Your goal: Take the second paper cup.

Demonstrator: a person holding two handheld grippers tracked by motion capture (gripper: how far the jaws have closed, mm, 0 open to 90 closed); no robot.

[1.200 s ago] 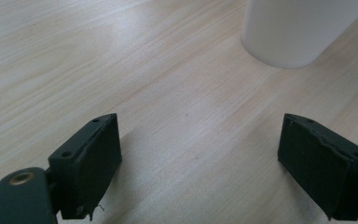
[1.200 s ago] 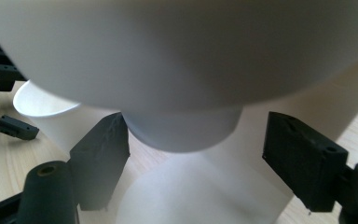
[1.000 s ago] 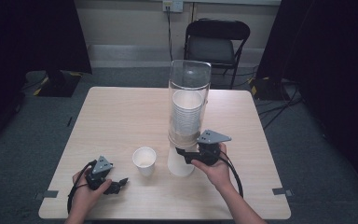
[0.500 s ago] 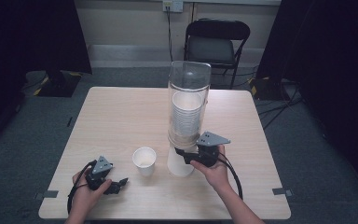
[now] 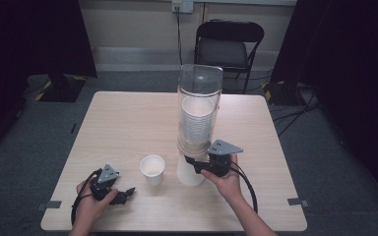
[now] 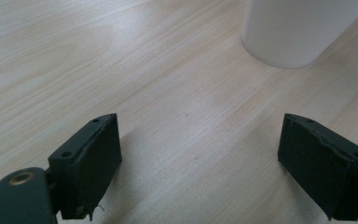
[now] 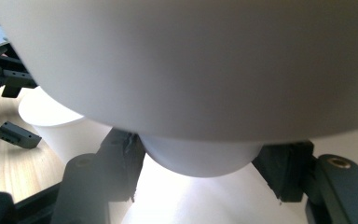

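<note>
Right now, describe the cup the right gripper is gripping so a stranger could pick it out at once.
Find the tall clear dispenser tube standing on the wooden table, with white cups stacked inside. The cup pokes out of its bottom end, and the right gripper has just closed its jaws on it. Unlike the lone cup standing open-side up to the left, it hangs from the stack.

— What do your tools look like?

— Both are black. My right tool (image 5: pixel 193 162) carries a grey three-cornered plate on top; my left tool (image 5: pixel 126 194) has a smaller grey one.

— Cables?

— A black cable loops from each, trailing toward six o'clock in the high view.

— And up close?

— Blocky black jaws with small screw holes, and a brass-coloured ring at each pivot. My forearms are bare, no sleeves.
</note>
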